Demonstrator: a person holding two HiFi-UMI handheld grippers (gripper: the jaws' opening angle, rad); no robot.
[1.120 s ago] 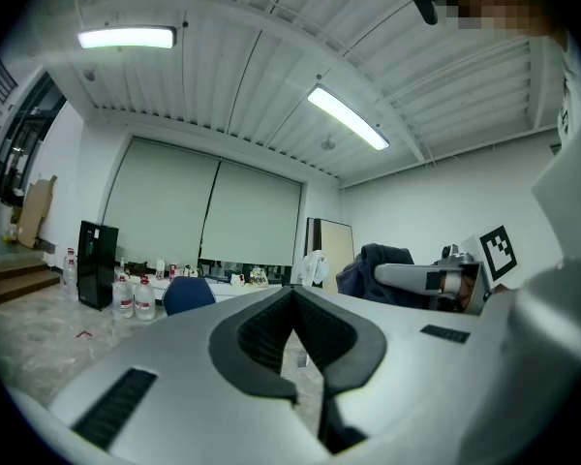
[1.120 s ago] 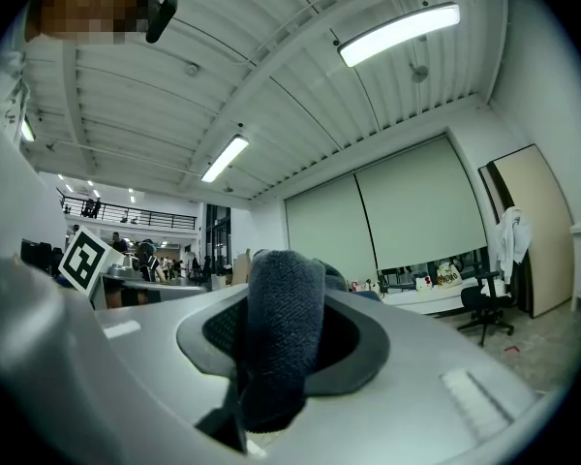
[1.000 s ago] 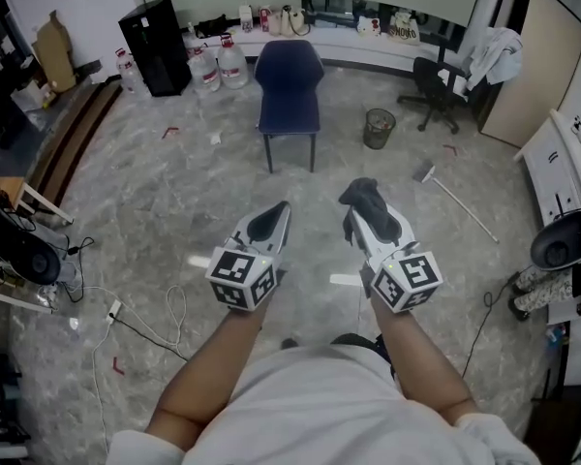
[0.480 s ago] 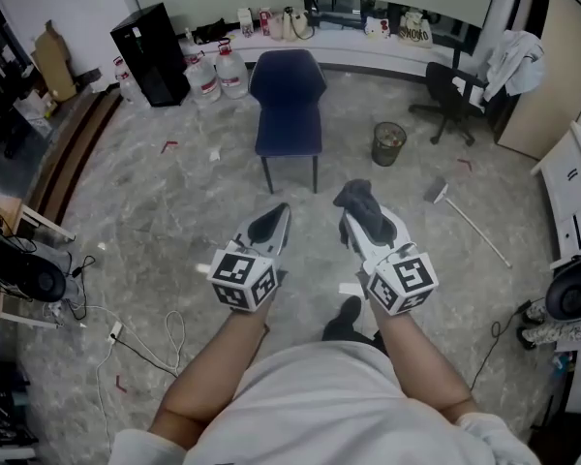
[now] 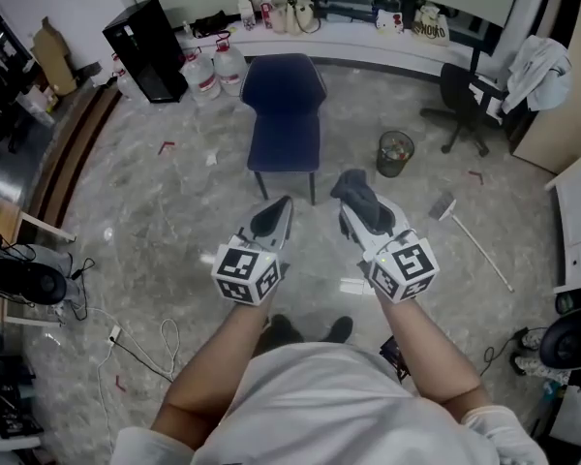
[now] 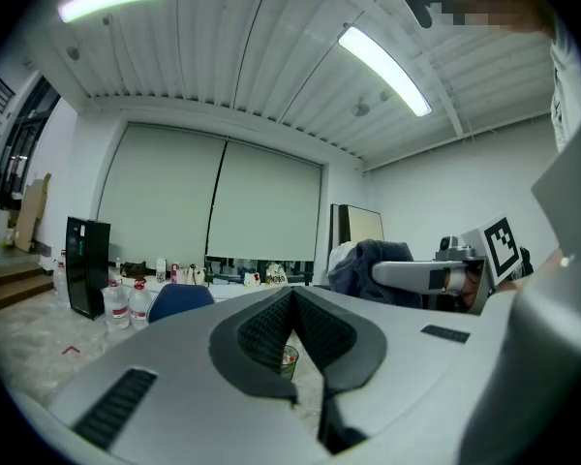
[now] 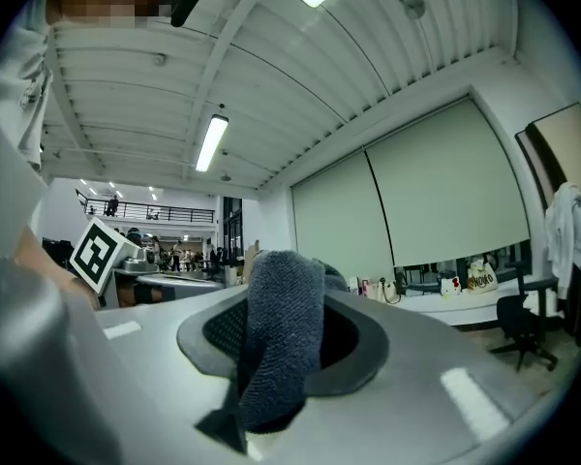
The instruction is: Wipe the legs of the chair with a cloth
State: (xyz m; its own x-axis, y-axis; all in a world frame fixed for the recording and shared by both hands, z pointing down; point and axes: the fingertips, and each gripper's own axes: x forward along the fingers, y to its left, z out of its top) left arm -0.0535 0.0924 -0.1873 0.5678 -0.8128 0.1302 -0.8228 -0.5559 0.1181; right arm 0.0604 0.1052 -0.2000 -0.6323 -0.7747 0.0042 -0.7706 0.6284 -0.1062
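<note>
PERSON WITH TWO GRIPPERS FACES A CHAIR: standing on a marbled floor (image 5: pixel 165 211), the person holds both tools level at centre frame in the head view. The left gripper (image 5: pixel 271 218) has its jaws pressed together with nothing between them. The right gripper (image 5: pixel 360 206) is clamped on a dark grey cloth (image 5: pixel 354 190), which bunches over its tips and hangs down between the pads in the right gripper view. The blue chair (image 5: pixel 284 105) stands in the upper middle of the frame, just above the grippers. Neither gripper nor the cloth touches its thin dark front legs (image 5: pixel 259 184). Open floor lies to the left of the chair and between it and the person. To its right sits a small waste bin (image 5: pixel 394 153), and a long-handled tool (image 5: pixel 470 240) lies on the floor at the right. Water bottles (image 5: pixel 215 69) and a black cabinet (image 5: pixel 145 48) line the upper left edge, and cables (image 5: pixel 140 332) trail across the lower left.
</note>
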